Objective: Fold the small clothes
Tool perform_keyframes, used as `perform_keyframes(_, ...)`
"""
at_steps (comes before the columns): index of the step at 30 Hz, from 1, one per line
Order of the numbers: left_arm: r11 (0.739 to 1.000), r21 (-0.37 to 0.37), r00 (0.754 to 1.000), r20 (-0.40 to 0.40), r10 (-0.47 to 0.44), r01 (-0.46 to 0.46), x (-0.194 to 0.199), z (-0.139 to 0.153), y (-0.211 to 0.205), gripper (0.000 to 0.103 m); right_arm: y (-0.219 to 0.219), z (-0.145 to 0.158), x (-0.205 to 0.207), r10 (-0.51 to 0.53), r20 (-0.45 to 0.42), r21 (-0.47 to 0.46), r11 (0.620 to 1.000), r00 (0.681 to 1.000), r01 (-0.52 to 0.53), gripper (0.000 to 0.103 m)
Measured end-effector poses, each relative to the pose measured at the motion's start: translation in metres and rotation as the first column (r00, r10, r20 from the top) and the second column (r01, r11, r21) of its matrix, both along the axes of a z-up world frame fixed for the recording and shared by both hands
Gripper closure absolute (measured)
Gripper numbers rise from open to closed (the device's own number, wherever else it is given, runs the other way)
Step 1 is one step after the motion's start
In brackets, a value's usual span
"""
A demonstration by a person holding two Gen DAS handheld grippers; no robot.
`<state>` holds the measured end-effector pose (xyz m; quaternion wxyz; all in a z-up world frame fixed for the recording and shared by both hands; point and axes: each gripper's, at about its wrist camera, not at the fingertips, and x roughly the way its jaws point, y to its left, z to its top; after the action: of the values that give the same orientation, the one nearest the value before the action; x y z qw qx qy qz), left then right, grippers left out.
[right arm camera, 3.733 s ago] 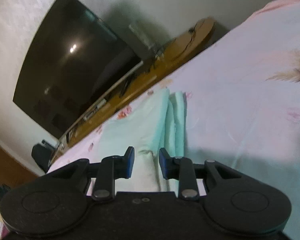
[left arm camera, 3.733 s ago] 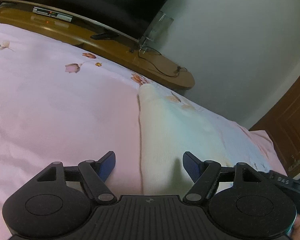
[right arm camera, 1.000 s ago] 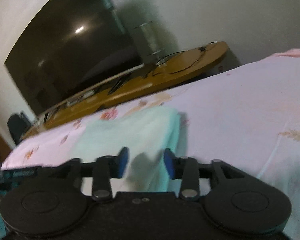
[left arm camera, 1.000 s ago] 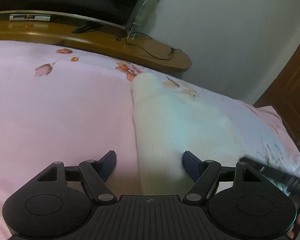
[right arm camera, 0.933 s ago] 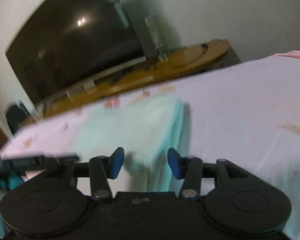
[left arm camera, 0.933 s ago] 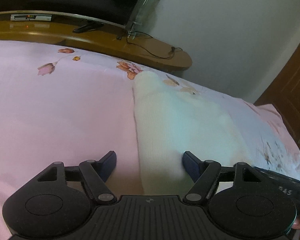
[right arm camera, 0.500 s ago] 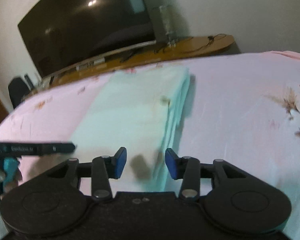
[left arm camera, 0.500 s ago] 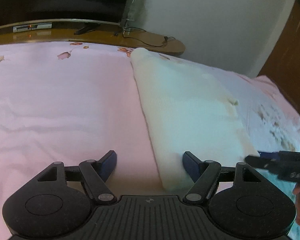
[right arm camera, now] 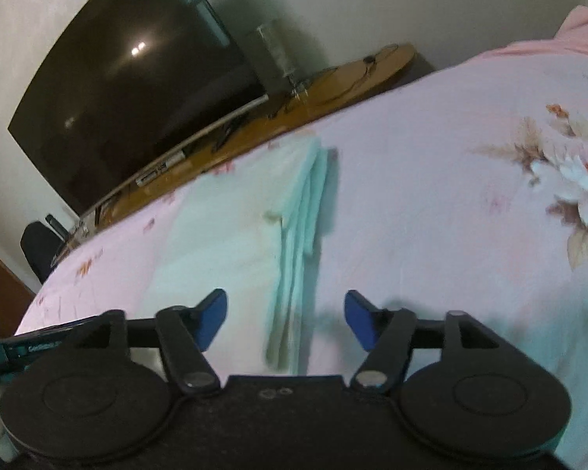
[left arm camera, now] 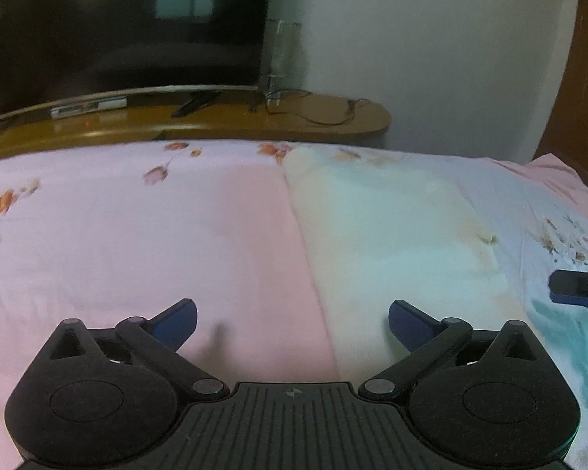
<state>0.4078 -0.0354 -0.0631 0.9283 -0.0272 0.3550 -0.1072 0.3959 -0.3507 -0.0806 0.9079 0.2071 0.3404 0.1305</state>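
Lying flat on the pink bedsheet (left arm camera: 137,235), the folded mint cloth (left arm camera: 392,227) has its layered edge between the right gripper (right arm camera: 286,315) pads, seemingly untouched through the blur. The left gripper (left arm camera: 292,323) straddles its other edge. Both jaws are opening, gripping nothing; bare sheet flanks both sides.

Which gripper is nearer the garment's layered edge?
Right. The right gripper sits right over the layered edge of the garment, jaws opening. The left gripper straddles the opposite, smooth side, also opening.
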Motion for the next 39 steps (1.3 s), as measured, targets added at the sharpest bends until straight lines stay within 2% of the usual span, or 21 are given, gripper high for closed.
perform_keyframes(3, 1.000, -0.005, 1.000, 0.010, -0.029, 0.029, 0.013, 0.003, -0.004, 0.000, 0.003, 0.003, 0.020, 0.019, 0.015, -0.014, 1.000, 1.000, -0.018, 0.025)
perform_keyframes(7, 0.997, -0.026, 0.997, -0.003, -0.079, 0.079, 0.032, 0.002, -0.008, 0.001, -0.001, -0.003, 0.044, 0.006, 0.008, 0.000, 1.000, 1.000, -0.006, 0.025)
perform_keyframes(8, 0.994, -0.062, 0.995, -0.022, -0.094, 0.092, 0.040, 0.000, -0.006, 0.001, -0.004, -0.005, 0.051, 0.002, -0.006, 0.013, 1.000, 1.000, -0.002, 0.025)
perform_keyframes(10, 0.979, -0.184, 0.991, -0.083, -0.109, 0.092, 0.055, -0.008, 0.004, 0.013, -0.011, -0.010, 0.060, 0.026, -0.023, 0.073, 0.997, 0.999, -0.024, 0.026)
perform_keyframes(11, 0.963, -0.258, 0.986, -0.121, -0.112, 0.078, 0.064, -0.013, 0.012, 0.021, -0.014, -0.013, 0.066, 0.037, -0.038, 0.104, 0.994, 0.999, -0.033, 0.026)
perform_keyframes(13, 0.919, -0.391, 0.973, -0.188, -0.136, 0.052, 0.078, -0.025, 0.025, 0.022, -0.020, -0.020, 0.076, 0.046, -0.076, 0.164, 0.986, 0.996, -0.033, 0.026)
perform_keyframes(16, 0.892, -0.451, 0.956, -0.250, -0.150, 0.022, 0.090, -0.041, 0.033, 0.022, -0.031, -0.031, 0.088, 0.069, -0.116, 0.256, 0.966, 0.991, -0.037, 0.027)
perform_keyframes(18, 0.874, -0.485, 0.950, -0.264, -0.167, 0.020, 0.093, -0.049, 0.035, 0.022, -0.035, -0.037, 0.094, 0.078, -0.138, 0.290, 0.956, 0.987, -0.035, 0.027)
perform_keyframes(21, 0.863, -0.505, 0.945, -0.267, -0.188, 0.029, 0.097, -0.052, 0.035, 0.022, -0.035, -0.046, 0.101, 0.097, -0.162, 0.302, 0.952, 0.982, -0.044, 0.030)
perform_keyframes(25, 0.873, -0.487, 0.948, -0.257, -0.189, 0.042, 0.105, -0.054, 0.029, 0.022, -0.026, -0.046, 0.107, 0.112, -0.170, 0.301, 0.952, 0.979, -0.057, 0.030)
perform_keyframes(27, 0.884, -0.465, 0.951, -0.246, -0.189, 0.055, 0.108, -0.052, 0.021, 0.022, -0.010, -0.039, 0.112, 0.122, -0.172, 0.235, 0.969, 0.978, -0.079, 0.033)
perform_keyframes(30, 0.888, -0.457, 0.952, -0.243, -0.188, 0.059, 0.110, -0.049, 0.018, 0.022, 0.016, -0.031, 0.113, 0.134, -0.150, 0.076, 0.989, 0.980, -0.124, 0.038)
perform_keyframes(31, 0.885, -0.461, 0.951, -0.246, -0.189, 0.056, 0.111, -0.048, 0.019, 0.022, 0.019, -0.029, 0.111, 0.133, -0.140, 0.031, 0.991, 0.981, -0.130, 0.053)
perform_keyframes(32, 0.880, -0.472, 0.949, -0.250, -0.193, 0.054, 0.110, -0.048, 0.021, 0.022, 0.014, -0.030, 0.112, 0.138, -0.136, 0.047, 0.990, 0.981, -0.132, 0.061)
perform_keyframes(33, 0.873, -0.486, 0.947, -0.254, -0.195, 0.049, 0.111, -0.048, 0.025, 0.022, 0.002, -0.034, 0.113, 0.133, -0.147, 0.114, 0.987, 0.980, -0.116, 0.068)
perform_keyframes(34, 0.865, -0.500, 0.946, -0.258, -0.197, 0.044, 0.111, -0.049, 0.028, 0.022, -0.011, -0.041, 0.113, 0.128, -0.161, 0.189, 0.977, 0.979, -0.096, 0.071)
perform_keyframes(35, 0.861, -0.507, 0.945, -0.259, -0.200, 0.044, 0.112, -0.050, 0.031, 0.022, -0.024, -0.049, 0.112, 0.126, -0.169, 0.258, 0.963, 0.978, -0.079, 0.072)
perform_keyframes(36, 0.858, -0.511, 0.944, -0.259, -0.204, 0.045, 0.112, -0.052, 0.032, 0.022, -0.028, -0.052, 0.111, 0.129, -0.169, 0.287, 0.955, 0.977, -0.077, 0.072)
perform_keyframes(39, 0.857, -0.512, 0.941, -0.258, -0.219, 0.059, 0.117, -0.053, 0.028, 0.022, -0.032, -0.055, 0.111, 0.143, -0.186, 0.330, 0.941, 0.972, -0.075, 0.070)
